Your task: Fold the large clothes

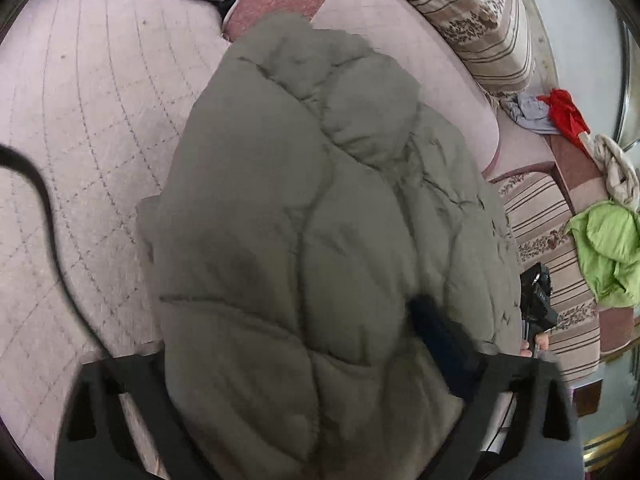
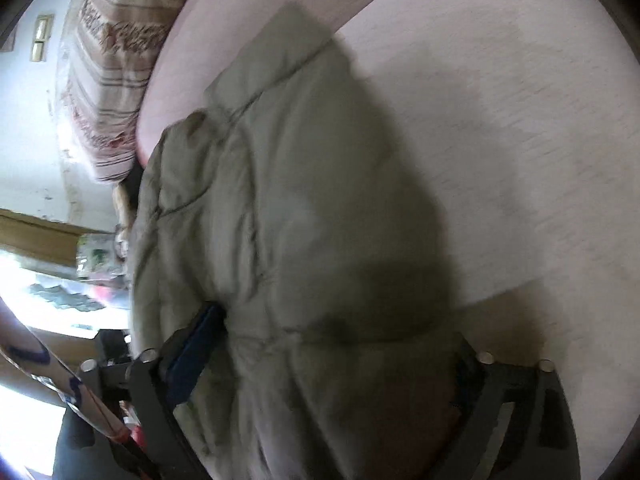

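Observation:
A large olive-green quilted puffer jacket (image 1: 320, 216) hangs bunched in front of the pink sofa seat (image 1: 400, 36). My left gripper (image 1: 312, 368) is shut on the jacket's near edge; one dark blue pad (image 1: 440, 340) shows on the right, the other is hidden under the fabric. In the right wrist view the same jacket (image 2: 288, 216) fills the middle. My right gripper (image 2: 320, 360) is shut on it, with a blue pad (image 2: 196, 344) pressed into the left side. The right gripper also shows at the jacket's right edge in the left wrist view (image 1: 536, 300).
A cream carpet with a dashed grid (image 1: 92, 120) lies on the left. Striped cushions (image 1: 480, 12) line the sofa back. A lime-green garment (image 1: 608, 248) and red cloth (image 1: 564, 112) lie on the sofa's right end. A black cable (image 1: 44, 208) crosses the left.

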Demonstrator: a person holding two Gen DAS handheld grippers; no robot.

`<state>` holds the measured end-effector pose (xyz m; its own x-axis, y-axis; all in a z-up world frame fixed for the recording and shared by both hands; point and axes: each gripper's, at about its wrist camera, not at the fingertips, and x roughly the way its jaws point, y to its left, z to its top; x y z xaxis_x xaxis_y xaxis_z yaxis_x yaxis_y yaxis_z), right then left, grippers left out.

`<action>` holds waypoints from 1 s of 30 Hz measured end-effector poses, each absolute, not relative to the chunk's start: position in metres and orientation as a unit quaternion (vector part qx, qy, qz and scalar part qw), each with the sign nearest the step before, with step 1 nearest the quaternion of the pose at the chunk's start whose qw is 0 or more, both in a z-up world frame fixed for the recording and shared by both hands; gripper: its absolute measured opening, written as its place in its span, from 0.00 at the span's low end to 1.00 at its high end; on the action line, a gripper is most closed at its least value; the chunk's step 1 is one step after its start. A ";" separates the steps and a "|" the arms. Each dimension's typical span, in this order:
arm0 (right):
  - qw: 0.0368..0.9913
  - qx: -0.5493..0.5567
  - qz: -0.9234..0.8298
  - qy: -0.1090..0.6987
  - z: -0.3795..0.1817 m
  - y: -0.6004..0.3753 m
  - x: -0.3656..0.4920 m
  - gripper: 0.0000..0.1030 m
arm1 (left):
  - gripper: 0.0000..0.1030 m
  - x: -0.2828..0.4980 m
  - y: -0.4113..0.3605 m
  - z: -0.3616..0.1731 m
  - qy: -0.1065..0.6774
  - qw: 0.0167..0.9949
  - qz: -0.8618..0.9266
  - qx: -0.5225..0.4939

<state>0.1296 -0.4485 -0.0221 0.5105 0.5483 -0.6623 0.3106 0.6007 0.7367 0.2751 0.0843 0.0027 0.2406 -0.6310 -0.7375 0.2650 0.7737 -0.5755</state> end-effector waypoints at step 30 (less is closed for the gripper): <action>0.889 0.169 -0.122 0.409 0.129 -0.345 0.093 0.77 | 0.67 0.186 0.146 0.095 0.456 0.886 -0.072 -0.044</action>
<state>0.0934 -0.3448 0.1286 0.6360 -0.0798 -0.7676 0.3554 0.9132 0.1995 0.1857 0.1459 0.0946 0.5736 -0.1678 -0.8018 0.0874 0.9857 -0.1438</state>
